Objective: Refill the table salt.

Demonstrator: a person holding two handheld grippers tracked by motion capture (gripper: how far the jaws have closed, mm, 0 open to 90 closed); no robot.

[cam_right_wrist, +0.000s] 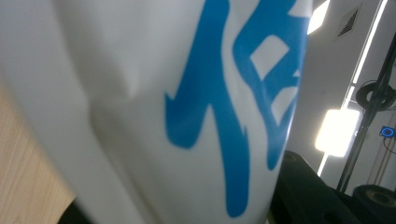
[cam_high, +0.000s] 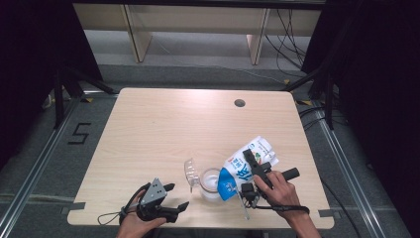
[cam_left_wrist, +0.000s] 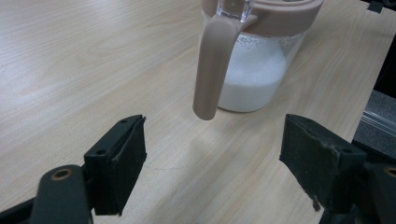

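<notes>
A clear jug (cam_high: 210, 184) with a pinkish rim and handle (cam_left_wrist: 212, 60) stands near the table's front edge, holding something white (cam_left_wrist: 252, 74). Its clear lid (cam_high: 189, 171) is flipped up on the left. A white bag with blue print (cam_high: 253, 148) is tilted over the jug, its blue lower corner (cam_high: 227, 186) at the rim. My right gripper (cam_high: 256, 164) is shut on the bag's middle, and the bag (cam_right_wrist: 187, 93) sits close against the right gripper view. My left gripper (cam_high: 177, 196) rests open at the front left, its jaws (cam_left_wrist: 215, 137) apart and facing the handle, with nothing between them.
The light wooden table (cam_high: 163, 129) has a round cable hole (cam_high: 239, 103) at the back right. Its front edge lies just below both hands. Behind the table are wooden furniture legs (cam_high: 136, 34) and cables on the floor (cam_high: 292, 39).
</notes>
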